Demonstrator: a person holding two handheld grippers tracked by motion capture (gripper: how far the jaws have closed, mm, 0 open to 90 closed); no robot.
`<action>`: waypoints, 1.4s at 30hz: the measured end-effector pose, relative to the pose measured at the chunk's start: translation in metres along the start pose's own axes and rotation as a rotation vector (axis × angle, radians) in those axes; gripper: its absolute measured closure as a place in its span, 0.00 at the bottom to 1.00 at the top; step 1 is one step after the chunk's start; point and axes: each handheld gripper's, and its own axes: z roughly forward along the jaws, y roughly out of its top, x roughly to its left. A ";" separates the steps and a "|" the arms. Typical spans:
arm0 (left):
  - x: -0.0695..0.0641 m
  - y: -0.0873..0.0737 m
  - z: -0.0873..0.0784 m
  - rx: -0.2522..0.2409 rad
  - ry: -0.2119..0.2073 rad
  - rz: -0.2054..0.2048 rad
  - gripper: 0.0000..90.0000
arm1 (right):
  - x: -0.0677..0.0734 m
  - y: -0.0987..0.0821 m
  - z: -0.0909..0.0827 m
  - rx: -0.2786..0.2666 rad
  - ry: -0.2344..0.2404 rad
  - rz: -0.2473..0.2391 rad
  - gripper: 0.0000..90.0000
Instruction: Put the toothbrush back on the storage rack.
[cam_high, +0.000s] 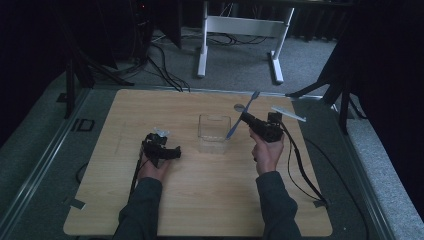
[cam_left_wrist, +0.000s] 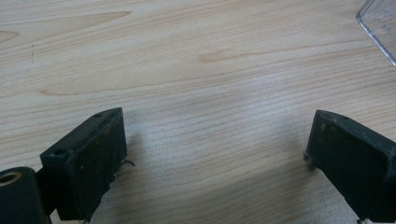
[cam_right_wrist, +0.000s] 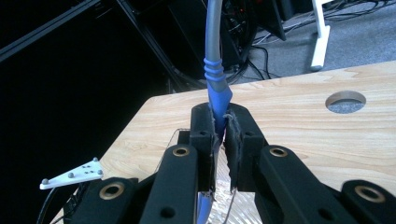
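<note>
At lower centre of the right gripper view, the right gripper (cam_right_wrist: 220, 135) is clamped on the blue handle of a utensil (cam_right_wrist: 217, 88), which rises toward the top edge. In the high view, the left gripper (cam_high: 162, 150), jaws spread and empty, rests left of centre; a clear container (cam_high: 214, 131) sits mid-frame on the table (cam_high: 200, 200).

The letters "ID" stand in black on the grey floor (cam_high: 60, 131), just left of the wooden table (cam_high: 200, 200).
</note>
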 end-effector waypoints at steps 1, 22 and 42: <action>0.000 0.000 0.000 0.000 0.000 0.001 0.06 | 0.000 0.000 0.001 -0.003 0.004 -0.002 0.91; 0.000 0.000 0.000 0.000 -0.001 0.000 0.06 | 0.007 -0.014 0.027 -0.022 -0.006 -0.086 0.91; 0.000 0.000 0.000 -0.001 0.000 0.000 0.06 | 0.009 -0.032 0.039 0.066 -0.026 -0.161 0.90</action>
